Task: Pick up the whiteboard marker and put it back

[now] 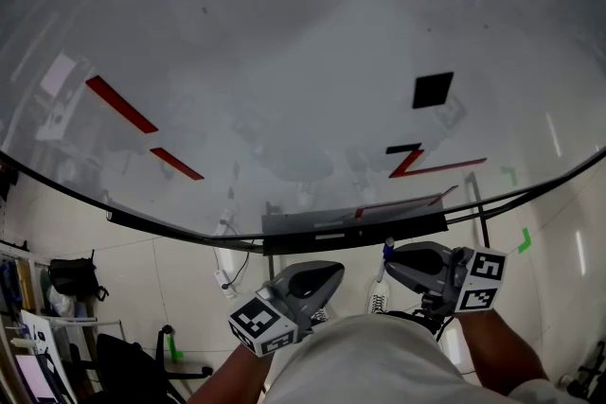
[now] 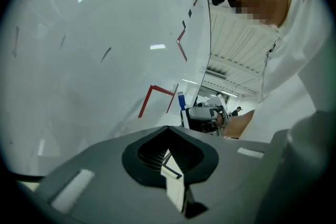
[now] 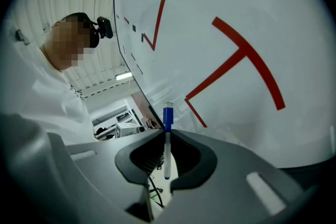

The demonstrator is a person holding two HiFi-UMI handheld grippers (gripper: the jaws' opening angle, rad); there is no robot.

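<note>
Blue on top and white below, the whiteboard marker (image 3: 167,140) stands upright between the 2 jaws of the right gripper (image 3: 167,132), which are squeezed onto its body. In the head view only its blue end (image 1: 387,247) pokes out of that gripper (image 1: 390,262); the rest is hidden. It sits just under the dark tray (image 1: 284,242) on the bottom edge of the whiteboard (image 1: 284,61), apart from it. What lies in the tray is hard to make out. The left gripper (image 2: 168,128) has its jaw tips pressed together with nothing in them. It hangs beside the right one. The person's white shirt (image 1: 365,360) covers the backs of both grippers. Red lines (image 1: 434,167) mark the board.
</note>
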